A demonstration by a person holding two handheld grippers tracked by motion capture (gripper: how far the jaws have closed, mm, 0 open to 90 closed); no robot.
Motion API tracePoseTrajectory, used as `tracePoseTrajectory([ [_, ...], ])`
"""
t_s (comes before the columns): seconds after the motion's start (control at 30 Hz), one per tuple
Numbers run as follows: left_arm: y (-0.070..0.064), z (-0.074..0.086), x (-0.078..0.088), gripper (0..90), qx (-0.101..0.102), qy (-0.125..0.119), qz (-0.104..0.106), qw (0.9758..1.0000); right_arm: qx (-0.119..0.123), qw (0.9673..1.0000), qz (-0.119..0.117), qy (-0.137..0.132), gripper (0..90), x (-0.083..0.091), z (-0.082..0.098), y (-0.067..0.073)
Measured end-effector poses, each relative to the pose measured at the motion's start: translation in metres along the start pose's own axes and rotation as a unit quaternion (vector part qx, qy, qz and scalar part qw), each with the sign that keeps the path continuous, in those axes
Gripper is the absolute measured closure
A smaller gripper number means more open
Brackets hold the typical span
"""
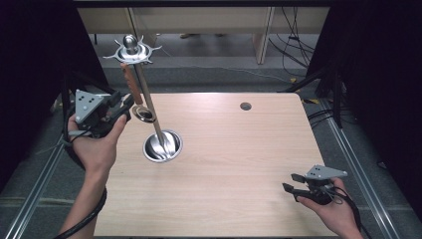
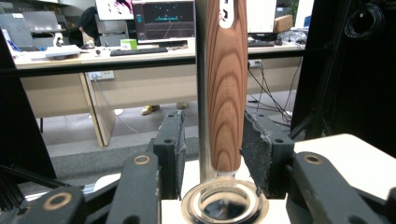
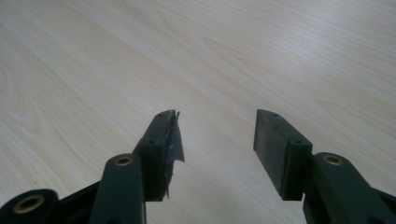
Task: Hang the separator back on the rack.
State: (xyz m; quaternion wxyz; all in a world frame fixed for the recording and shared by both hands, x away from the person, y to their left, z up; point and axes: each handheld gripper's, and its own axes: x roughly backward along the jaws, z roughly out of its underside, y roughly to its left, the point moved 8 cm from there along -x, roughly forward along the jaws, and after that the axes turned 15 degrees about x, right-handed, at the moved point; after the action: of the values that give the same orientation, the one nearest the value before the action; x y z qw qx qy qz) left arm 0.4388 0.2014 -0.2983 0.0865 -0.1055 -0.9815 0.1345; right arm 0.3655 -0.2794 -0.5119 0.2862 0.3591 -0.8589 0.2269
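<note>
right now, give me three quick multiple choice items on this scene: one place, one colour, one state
1. Where is the spoon?
A. flat on the table
B. hanging on the utensil stand
C. in the right tool

2. What colour is the spoon's handle?
A. blue
B. white
C. brown wood grain

3. How are the right tool's jaws?
A. open, nothing between them
B. shut on the spoon
C. shut on a cloth

Answers:
1. B: the spoon hangs beside the pole of the utensil stand.
2. C: the handle shows brown grain.
3. A: the right tool gapes over the bare table.
</note>
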Motion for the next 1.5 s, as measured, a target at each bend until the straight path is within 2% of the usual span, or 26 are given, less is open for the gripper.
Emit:
tracePoseTrajectory([
  [0.27, 0.005, 0.024, 0.015, 56.1, -0.006, 0.023, 0.012, 0.9996, 0.001, 1.0000, 0.000, 0.001, 49.9, 0.000, 0.000, 0.000],
  [0.53, 0.011, 0.051, 0.027, 54.6, -0.019, 0.043, 0.012, 0.9988, -0.005, 1.0000, -0.003, 0.001, 49.9, 0.000, 0.000, 0.002],
  [0.57, 0.012, 0.054, 0.028, 54.6, -0.020, 0.045, 0.012, 0.9987, 0.000, 1.0000, -0.001, 0.000, 49.9, 0.000, 0.000, 0.000],
  [0.7, 0.015, 0.073, 0.031, 54.4, -0.025, 0.058, 0.011, 0.9979, -0.001, 1.0000, -0.001, -0.001, 49.9, 0.000, 0.000, 0.000],
  [0.77, 0.016, 0.082, 0.032, 54.3, -0.026, 0.057, 0.012, 0.9980, -0.003, 1.0000, -0.002, 0.001, 49.9, 0.000, 0.000, 0.001],
  [0.87, 0.016, 0.101, 0.032, 53.7, -0.025, 0.066, 0.017, 0.9974, -0.004, 1.0000, -0.003, 0.004, 49.9, 0.000, 0.000, 0.002],
  [1.1, 0.019, 0.148, 0.028, 52.9, -0.029, 0.104, 0.017, 0.9940, -0.001, 1.0000, -0.001, 0.001, 49.8, 0.000, 0.000, 0.000],
  [1.2, 0.018, 0.167, 0.027, 52.5, -0.031, 0.127, 0.017, 0.9913, 0.001, 1.0000, -0.002, 0.001, 49.8, 0.000, 0.000, 0.000],
  [1.23, 0.018, 0.173, 0.027, 52.4, -0.035, 0.132, 0.017, 0.9906, -0.011, 0.9999, -0.005, 0.007, 49.8, 0.000, 0.000, 0.003],
  [1.27, 0.017, 0.178, 0.027, 52.4, -0.035, 0.137, 0.019, 0.9897, -0.008, 0.9999, -0.004, 0.006, 49.8, 0.000, 0.000, 0.002],
  [1.37, 0.015, 0.189, 0.027, 52.1, -0.046, 0.153, 0.029, 0.9868, -0.005, 1.0000, -0.004, 0.004, 49.8, 0.001, 0.000, 0.003],
  [1.47, 0.015, 0.194, 0.024, 51.8, -0.047, 0.161, 0.028, 0.9854, -0.001, 0.9999, -0.006, 0.009, 49.8, 0.000, 0.000, 0.003],
  [1.5, 0.015, 0.195, 0.023, 51.8, -0.048, 0.163, 0.031, 0.9850, -0.012, 0.9998, -0.009, 0.012, 49.8, 0.001, 0.000, 0.005],
])
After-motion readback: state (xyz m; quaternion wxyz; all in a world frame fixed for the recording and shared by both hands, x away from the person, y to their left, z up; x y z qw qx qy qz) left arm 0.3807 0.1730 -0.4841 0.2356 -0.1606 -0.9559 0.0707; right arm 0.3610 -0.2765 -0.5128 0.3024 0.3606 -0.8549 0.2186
